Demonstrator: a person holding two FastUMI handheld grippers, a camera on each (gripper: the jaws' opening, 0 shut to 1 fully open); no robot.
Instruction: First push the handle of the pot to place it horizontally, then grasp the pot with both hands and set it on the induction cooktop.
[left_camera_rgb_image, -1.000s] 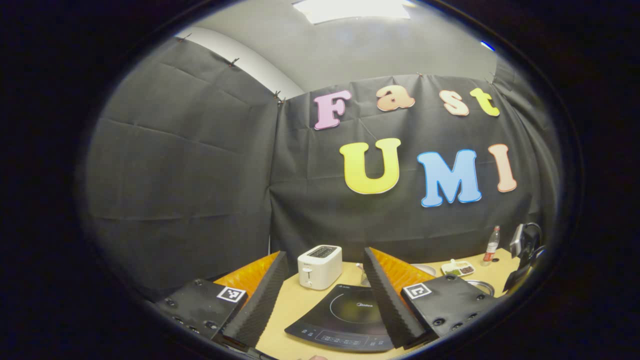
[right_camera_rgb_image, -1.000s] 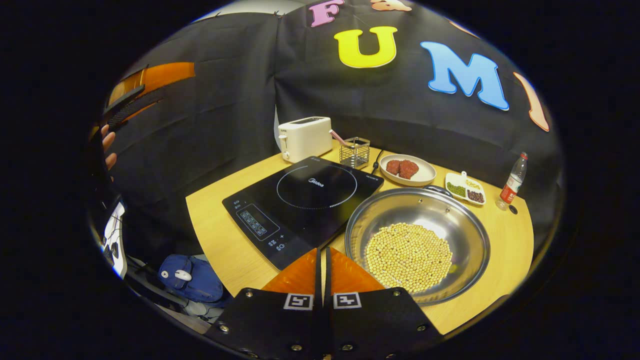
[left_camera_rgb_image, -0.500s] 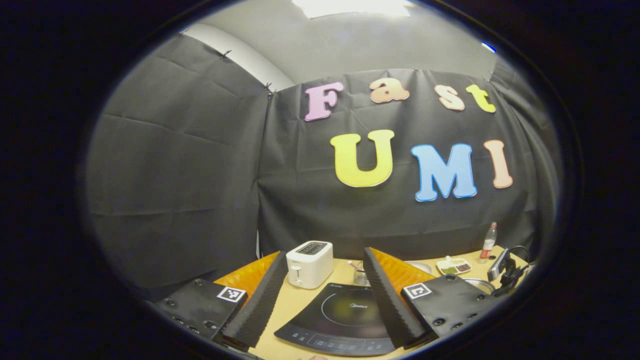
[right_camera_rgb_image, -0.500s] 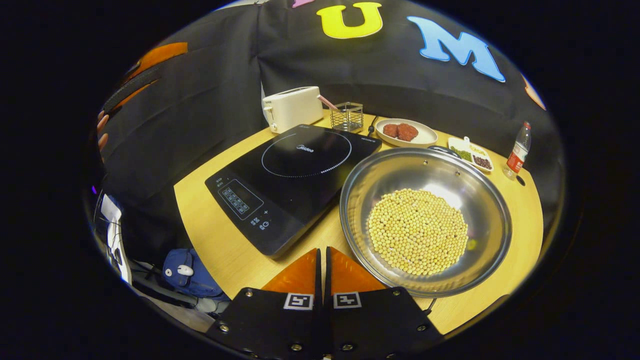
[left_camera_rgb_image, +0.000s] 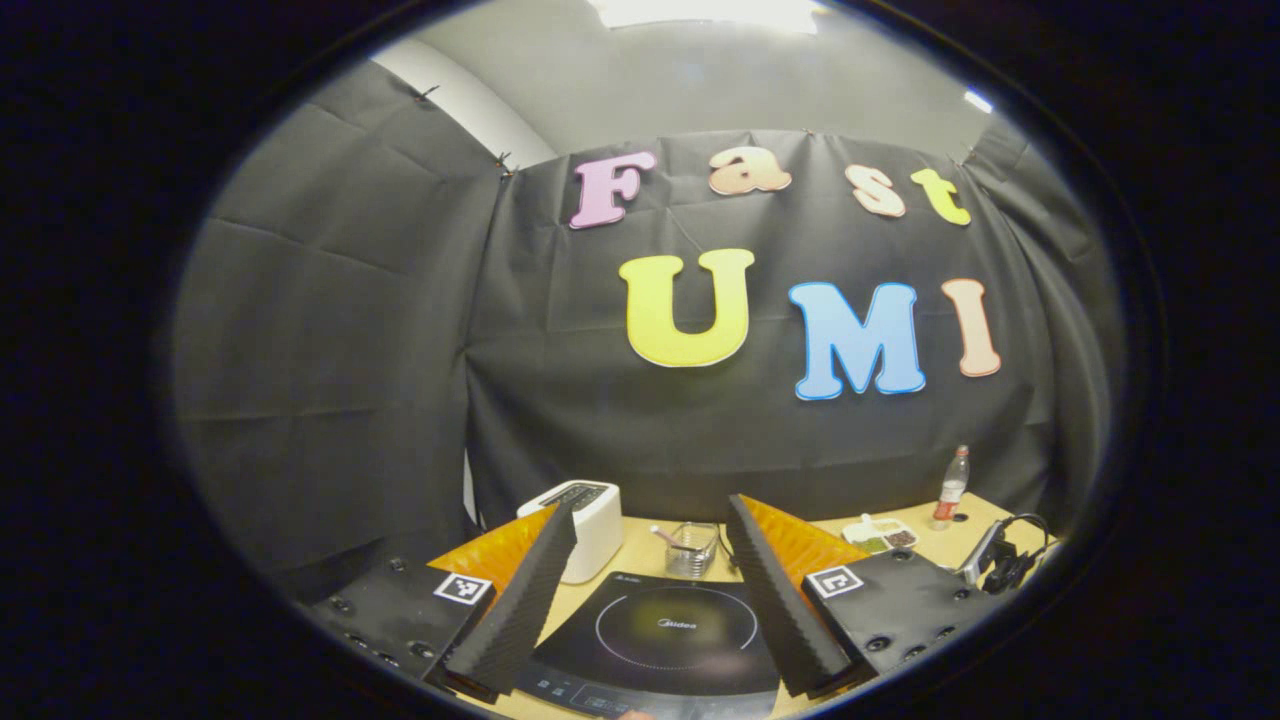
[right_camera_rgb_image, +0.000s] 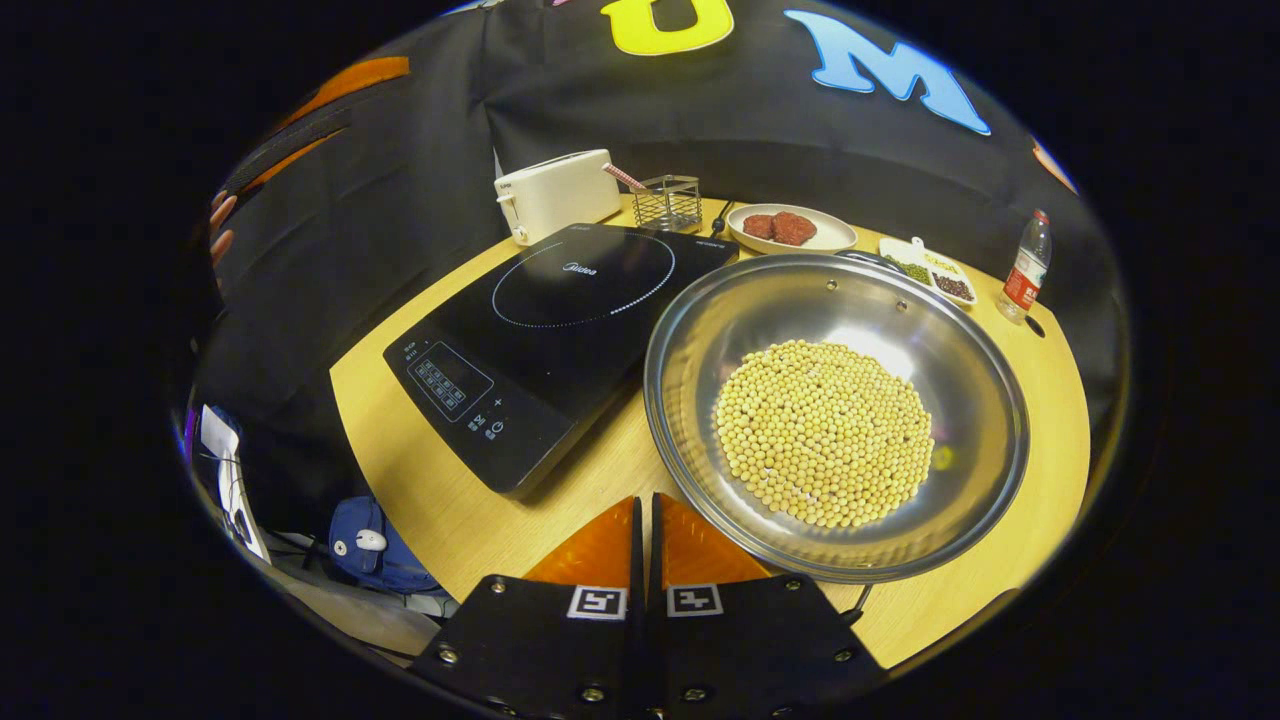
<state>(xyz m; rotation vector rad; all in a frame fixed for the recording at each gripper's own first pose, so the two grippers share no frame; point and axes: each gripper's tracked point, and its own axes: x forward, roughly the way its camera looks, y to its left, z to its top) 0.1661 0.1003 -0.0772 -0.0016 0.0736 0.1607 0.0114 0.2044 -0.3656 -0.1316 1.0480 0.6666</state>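
Note:
A wide steel pot (right_camera_rgb_image: 700, 330) of yellow beans sits on the wooden table, right of the black induction cooktop (right_camera_rgb_image: 560, 330). One pot handle (right_camera_rgb_image: 868, 258) shows at its far rim. A dark bit peeks out under the near rim beside my right gripper (right_camera_rgb_image: 645, 500), which is shut with nothing between its fingers, just left of the near rim. My left gripper (left_camera_rgb_image: 650, 505) is open and held high, with the cooktop (left_camera_rgb_image: 670, 635) framed between its fingers. From the right gripper view, the left gripper (right_camera_rgb_image: 300, 130) hangs at the upper left in a hand.
Along the back of the table stand a white toaster (right_camera_rgb_image: 555, 192), a wire basket (right_camera_rgb_image: 668, 202), a plate of red meat (right_camera_rgb_image: 790, 230), a divided dish (right_camera_rgb_image: 930, 270) and a bottle (right_camera_rgb_image: 1022, 280). A blue bag (right_camera_rgb_image: 375, 535) lies on the floor to the left.
My right gripper has come down and forward toward the pot, which now looms larger. The left gripper has shifted, so the cooktop sits squarely between its fingers. Both keep their states.

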